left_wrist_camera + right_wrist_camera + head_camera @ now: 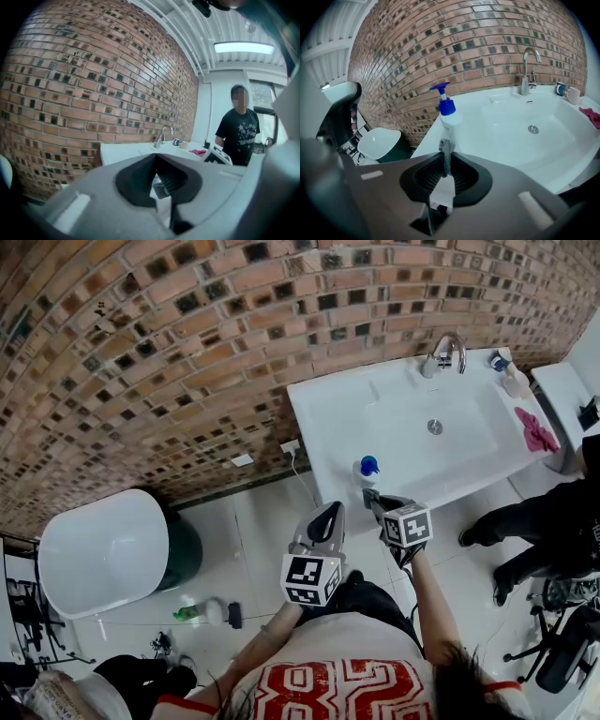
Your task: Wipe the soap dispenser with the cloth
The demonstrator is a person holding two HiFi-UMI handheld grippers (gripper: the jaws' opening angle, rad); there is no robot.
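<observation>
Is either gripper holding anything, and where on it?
The right gripper is shut on the grey cloth, with a bunched fold poking past the jaw tips. The left gripper is shut and empty.

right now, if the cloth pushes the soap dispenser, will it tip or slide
Likely tippy: the soap dispenser is tall, narrow, pump on top. The sink rim looks glossy, so it may slide, and it stands near the front corner.

Soap dispenser [367, 468] on sink [319, 413] edge
</observation>
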